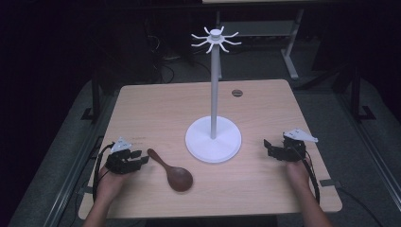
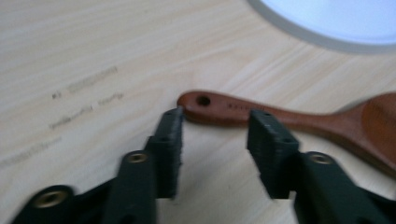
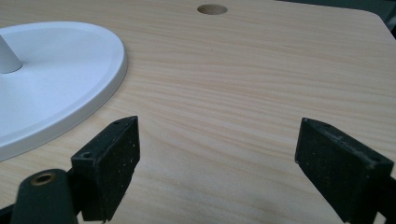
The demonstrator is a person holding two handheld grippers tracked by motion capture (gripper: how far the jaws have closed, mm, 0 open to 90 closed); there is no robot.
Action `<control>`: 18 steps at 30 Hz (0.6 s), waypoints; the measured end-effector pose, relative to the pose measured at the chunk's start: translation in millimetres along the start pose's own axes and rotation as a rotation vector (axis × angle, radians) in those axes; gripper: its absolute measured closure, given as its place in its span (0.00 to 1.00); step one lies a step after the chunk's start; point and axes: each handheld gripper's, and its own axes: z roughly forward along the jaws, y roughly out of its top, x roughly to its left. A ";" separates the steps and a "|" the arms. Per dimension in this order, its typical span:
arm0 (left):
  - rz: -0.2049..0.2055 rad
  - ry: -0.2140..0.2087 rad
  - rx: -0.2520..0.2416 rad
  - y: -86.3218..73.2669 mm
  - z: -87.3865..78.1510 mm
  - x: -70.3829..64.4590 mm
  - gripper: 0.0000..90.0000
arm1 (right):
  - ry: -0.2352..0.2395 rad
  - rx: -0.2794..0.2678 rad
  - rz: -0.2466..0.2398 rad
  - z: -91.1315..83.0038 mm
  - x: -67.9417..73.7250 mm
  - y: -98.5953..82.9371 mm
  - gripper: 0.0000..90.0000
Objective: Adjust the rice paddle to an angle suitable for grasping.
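Observation:
A dark brown wooden spoon (image 1: 171, 171) lies flat on the table, handle toward the back left, bowl toward the front right. My left gripper (image 1: 140, 158) stands open just left of the handle's end. In the left gripper view the spoon (image 2: 280, 116) lies just beyond the jaws, its handle tip with a hole near the left fingertip; my left gripper (image 2: 215, 126) holds nothing. A white stand (image 1: 213, 137) with a round base, a tall pole and hooked arms on top rises mid-table. My right gripper (image 1: 268, 146) is open to the right of the base; the right gripper (image 3: 217, 149) is empty.
The wooden table (image 1: 156, 109) has a round cable hole (image 1: 237, 93) near its far edge, also seen as the hole (image 3: 212, 9). The stand's base (image 3: 56, 88) lies left of my right jaws. Dark floor and table legs surround the table.

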 end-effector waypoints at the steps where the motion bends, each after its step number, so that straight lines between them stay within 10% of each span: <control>1: -0.004 0.000 -0.007 1.9 0.4 0.5 0.70 | -0.001 0.000 -0.002 0.0 0.1 0.0 0.15; 6: -0.008 0.001 0.017 10.9 4.8 4.3 0.99 | 0.001 0.000 0.000 0.0 0.0 0.0 0.15; 18: -0.006 0.018 0.075 9.7 19.3 5.5 1.00 | -0.002 -0.001 -0.005 0.2 0.4 0.0 0.15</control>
